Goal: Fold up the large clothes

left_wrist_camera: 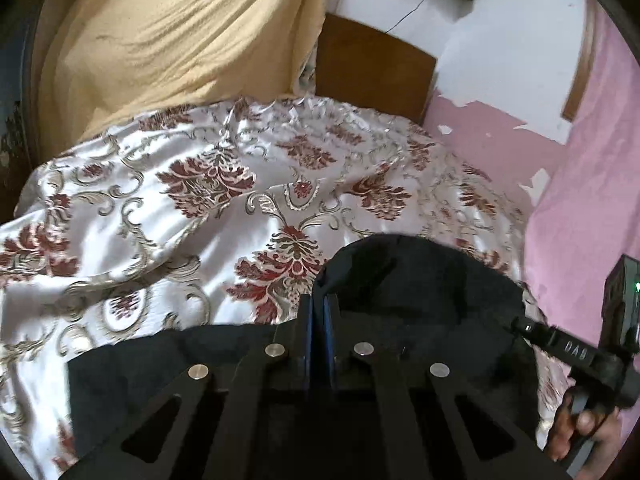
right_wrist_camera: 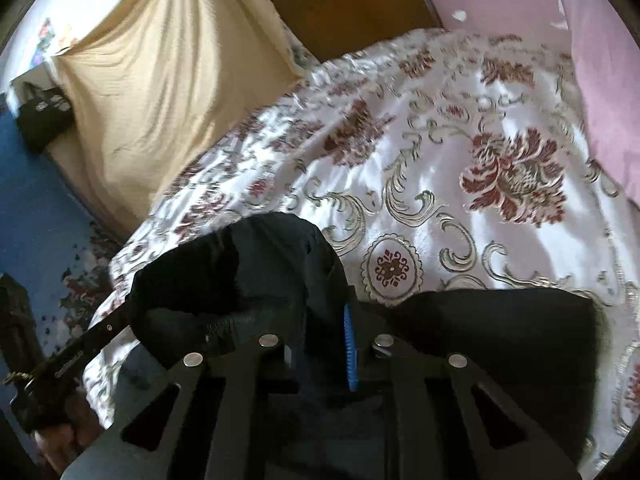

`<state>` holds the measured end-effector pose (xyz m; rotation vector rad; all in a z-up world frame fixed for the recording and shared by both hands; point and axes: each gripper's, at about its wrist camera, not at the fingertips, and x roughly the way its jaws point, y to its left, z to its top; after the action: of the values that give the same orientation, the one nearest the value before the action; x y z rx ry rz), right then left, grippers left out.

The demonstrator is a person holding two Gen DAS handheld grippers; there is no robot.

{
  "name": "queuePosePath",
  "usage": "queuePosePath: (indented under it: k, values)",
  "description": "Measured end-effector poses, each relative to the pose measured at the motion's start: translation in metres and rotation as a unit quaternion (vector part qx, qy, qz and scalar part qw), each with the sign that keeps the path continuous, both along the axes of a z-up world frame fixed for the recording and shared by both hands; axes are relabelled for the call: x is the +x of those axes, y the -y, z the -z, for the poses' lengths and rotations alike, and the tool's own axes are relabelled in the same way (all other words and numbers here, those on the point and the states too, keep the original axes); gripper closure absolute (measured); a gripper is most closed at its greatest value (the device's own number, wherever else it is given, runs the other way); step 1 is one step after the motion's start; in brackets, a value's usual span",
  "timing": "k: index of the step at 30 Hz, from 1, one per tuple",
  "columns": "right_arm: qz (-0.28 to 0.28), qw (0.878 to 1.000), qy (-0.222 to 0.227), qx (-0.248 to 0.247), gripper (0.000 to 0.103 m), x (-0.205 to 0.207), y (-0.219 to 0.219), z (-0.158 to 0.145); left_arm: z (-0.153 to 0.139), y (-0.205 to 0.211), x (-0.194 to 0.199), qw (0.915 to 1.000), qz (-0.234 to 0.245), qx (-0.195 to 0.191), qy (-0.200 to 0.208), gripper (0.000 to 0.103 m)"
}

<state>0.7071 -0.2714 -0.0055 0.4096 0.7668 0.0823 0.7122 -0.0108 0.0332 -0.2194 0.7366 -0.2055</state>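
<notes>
Grippers: my left gripper and right gripper each pinch near edge of black garment, pads pressed together, ready to lift and fold over floral bedspread.

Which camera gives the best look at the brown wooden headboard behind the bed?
The left wrist view: the brown wooden headboard sits near the middle, with its top edge and right corner clear. In the right wrist view it is pushed to the top edge, partly cut off.
</notes>
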Motion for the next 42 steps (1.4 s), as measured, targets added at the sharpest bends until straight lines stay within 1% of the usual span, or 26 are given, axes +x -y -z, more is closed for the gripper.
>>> queuePosePath:
  k: [3, 4, 6, 10, 12, 16, 20, 22, 24, 28, 30, 33, 36, 37, 38, 40, 42]
  values:
    - [-0.023, 0.999, 0.030, -0.020, 0.090, -0.036, -0.001, -0.023, -0.019, -0.015, -0.043, 0.9996, 0.008, -0.006, 0.026, 0.097]
    - [-0.030, 0.999, 0.038, -0.023, 0.090, -0.046, 0.000, -0.027, -0.022, -0.017, -0.052, 0.9994, 0.009, -0.007, 0.031, 0.098]
    - [-0.047, 0.997, 0.057, -0.038, 0.090, -0.078, -0.003, -0.040, -0.030, -0.020, -0.080, 0.9989, 0.022, -0.001, 0.041, 0.098]
    - [-0.072, 0.991, 0.085, -0.077, 0.091, -0.132, -0.009, -0.053, -0.039, -0.026, -0.135, 0.9973, 0.041, 0.003, 0.060, 0.098]
    - [-0.081, 0.985, 0.097, -0.115, 0.091, -0.161, -0.017, -0.055, -0.037, -0.028, -0.153, 0.9971, 0.045, 0.000, 0.061, 0.098]
    - [-0.083, 0.984, 0.099, -0.125, 0.093, -0.197, -0.018, -0.048, -0.022, -0.029, -0.188, 0.9971, 0.047, -0.007, 0.059, 0.098]
    - [-0.083, 0.983, 0.097, -0.131, 0.094, -0.220, -0.017, -0.033, -0.002, -0.032, -0.202, 0.9978, 0.042, -0.024, 0.046, 0.099]
    - [-0.084, 0.984, 0.090, -0.131, 0.094, -0.222, -0.016, -0.025, 0.009, -0.034, -0.203, 0.9981, 0.040, -0.031, 0.036, 0.099]
    - [-0.084, 0.984, 0.083, -0.133, 0.094, -0.219, -0.016, -0.017, 0.022, -0.035, -0.202, 0.9987, 0.035, -0.028, 0.025, 0.099]
    - [-0.088, 0.981, 0.044, -0.169, 0.094, -0.205, -0.021, 0.012, 0.053, -0.032, -0.187, 0.9996, 0.027, 0.000, -0.001, 0.099]
    - [-0.088, 0.979, 0.021, -0.183, 0.095, -0.194, -0.021, 0.032, 0.065, -0.032, -0.180, 0.9996, 0.026, 0.003, -0.013, 0.099]
    - [-0.085, 0.979, 0.009, -0.183, 0.095, -0.183, -0.016, 0.050, 0.079, -0.030, -0.170, 0.9992, 0.031, 0.015, -0.022, 0.099]
    - [-0.084, 0.979, 0.010, -0.187, 0.095, -0.177, -0.015, 0.052, 0.078, -0.029, -0.166, 0.9987, 0.039, 0.024, -0.025, 0.098]
    - [-0.084, 0.978, 0.011, -0.190, 0.095, -0.176, -0.015, 0.052, 0.074, -0.030, -0.169, 0.9986, 0.042, 0.023, -0.022, 0.098]
    - [-0.085, 0.977, 0.013, -0.193, 0.095, -0.178, -0.017, 0.054, 0.071, -0.032, -0.171, 0.9987, 0.041, 0.022, -0.020, 0.095]
    - [-0.085, 0.977, 0.017, -0.193, 0.095, -0.183, -0.020, 0.056, 0.061, -0.037, -0.179, 0.9989, 0.038, 0.023, -0.015, 0.095]
    - [-0.083, 0.978, 0.024, -0.190, 0.095, -0.187, -0.020, 0.054, 0.049, -0.042, -0.190, 0.9986, 0.046, 0.024, -0.013, 0.095]
